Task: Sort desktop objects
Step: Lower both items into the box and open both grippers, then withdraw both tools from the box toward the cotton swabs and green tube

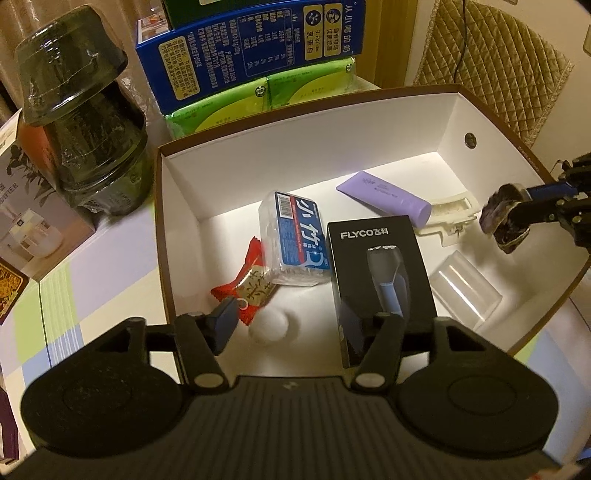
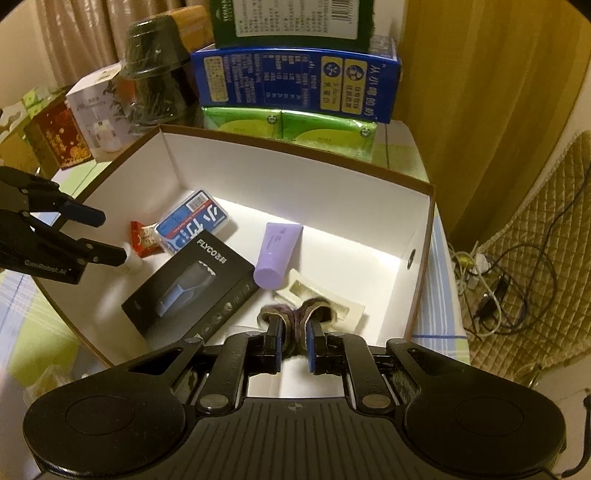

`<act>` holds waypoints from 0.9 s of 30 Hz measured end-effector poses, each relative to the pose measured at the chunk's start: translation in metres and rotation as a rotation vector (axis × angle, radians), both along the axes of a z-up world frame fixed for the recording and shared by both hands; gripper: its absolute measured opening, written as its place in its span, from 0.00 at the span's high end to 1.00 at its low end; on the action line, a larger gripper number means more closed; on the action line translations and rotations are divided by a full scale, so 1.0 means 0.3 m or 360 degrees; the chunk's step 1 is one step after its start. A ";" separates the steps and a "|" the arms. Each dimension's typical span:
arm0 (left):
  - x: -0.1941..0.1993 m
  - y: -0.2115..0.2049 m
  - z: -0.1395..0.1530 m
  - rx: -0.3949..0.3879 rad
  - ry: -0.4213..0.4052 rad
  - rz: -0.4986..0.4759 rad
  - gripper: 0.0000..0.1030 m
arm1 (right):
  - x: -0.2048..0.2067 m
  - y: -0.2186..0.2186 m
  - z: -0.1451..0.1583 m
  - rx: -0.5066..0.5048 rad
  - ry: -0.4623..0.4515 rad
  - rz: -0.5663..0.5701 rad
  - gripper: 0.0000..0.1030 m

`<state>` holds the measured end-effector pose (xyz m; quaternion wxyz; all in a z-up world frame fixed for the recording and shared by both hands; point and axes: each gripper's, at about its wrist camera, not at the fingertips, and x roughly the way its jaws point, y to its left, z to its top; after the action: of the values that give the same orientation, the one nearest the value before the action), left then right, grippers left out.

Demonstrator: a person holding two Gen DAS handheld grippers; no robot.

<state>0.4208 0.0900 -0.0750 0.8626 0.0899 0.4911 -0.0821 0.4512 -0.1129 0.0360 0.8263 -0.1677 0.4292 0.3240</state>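
Open white-lined cardboard box, brown rim, on worktop. Inside:
- black FLYCO shaver carton, flat, centre
- clear toothpick case, blue label
- red snack sachet
- white ball
- lilac tube beside cream plastic clip
- clear plastic cup, on side
- dark fuzzy scrunchie, above floor

green carton chopped off up top, fuzzy purple thing half buried behind right gripper, white ball too blurry to ID, clear cup barely readable
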 end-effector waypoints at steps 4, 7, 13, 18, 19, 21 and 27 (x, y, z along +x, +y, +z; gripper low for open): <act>-0.023 0.009 0.020 -0.0009 -0.0025 0.0016 0.34 | -0.030 -0.021 0.030 0.0062 -0.0113 -0.0010 0.19; -0.036 0.016 0.035 -0.0021 -0.0033 0.0035 0.28 | -0.033 -0.026 0.038 0.0055 -0.0109 -0.0025 0.17; -0.065 0.017 0.061 -0.0026 -0.0056 0.0063 0.21 | -0.046 -0.040 0.038 0.0091 -0.0057 -0.0051 0.13; -0.090 0.016 0.083 -0.0034 -0.0081 0.0082 0.20 | -0.076 -0.045 0.046 0.0097 -0.0064 -0.0044 0.10; -0.095 0.015 0.087 -0.0038 -0.0087 0.0085 0.20 | -0.080 -0.046 0.047 0.0103 -0.0065 -0.0044 0.09; -0.107 0.015 0.097 -0.0046 -0.0097 0.0088 0.19 | -0.091 -0.047 0.052 0.0113 -0.0069 -0.0043 0.09; -0.150 0.009 0.121 -0.0054 -0.0115 0.0101 0.18 | -0.125 -0.056 0.071 0.0144 -0.0076 -0.0038 0.08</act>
<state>0.3757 0.0928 -0.0387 0.8833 0.0626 0.4608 -0.0598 0.4138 -0.1298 0.0573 0.8468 -0.1327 0.3962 0.3292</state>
